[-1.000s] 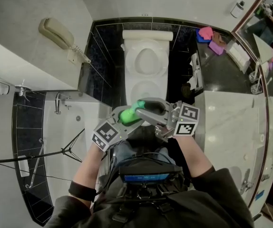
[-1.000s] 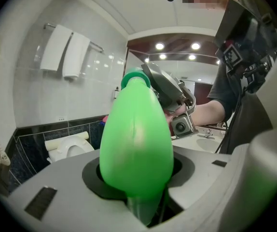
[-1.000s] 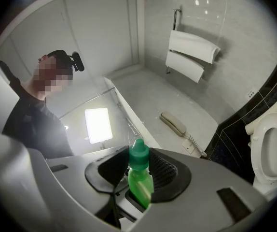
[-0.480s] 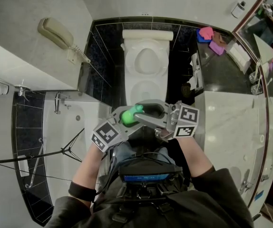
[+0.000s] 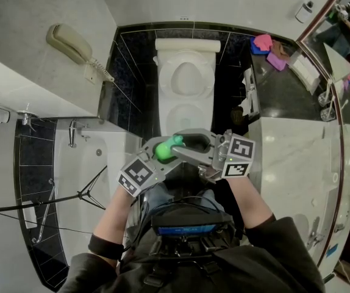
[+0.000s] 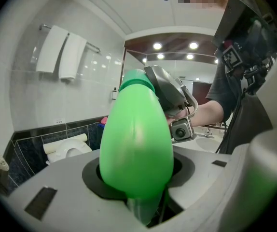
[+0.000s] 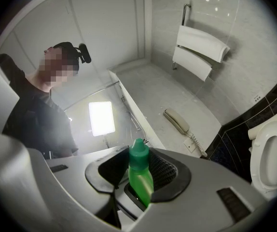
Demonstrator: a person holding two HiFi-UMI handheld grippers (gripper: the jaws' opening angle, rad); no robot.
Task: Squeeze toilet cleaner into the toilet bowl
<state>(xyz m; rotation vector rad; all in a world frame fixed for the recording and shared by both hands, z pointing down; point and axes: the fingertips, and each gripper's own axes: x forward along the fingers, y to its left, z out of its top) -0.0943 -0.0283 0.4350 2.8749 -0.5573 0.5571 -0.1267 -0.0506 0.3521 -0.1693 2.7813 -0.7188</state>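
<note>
A green toilet cleaner bottle is held at waist height between both grippers, in front of the white toilet. My left gripper is shut on the bottle's fat body, which fills the left gripper view. My right gripper comes in from the right and is shut on the bottle's narrow neck and darker green cap. In the left gripper view the right gripper sits clamped at the bottle's top. The toilet bowl stands uncovered, beyond the bottle.
A wall phone hangs at the left above a bathtub. A pale vanity counter runs along the right. Folded coloured cloths lie at the back right. Towels hang on a rail.
The right gripper has rolled slightly on the bottle's neck, and a little less green shows past it. Both hands stay in place.
</note>
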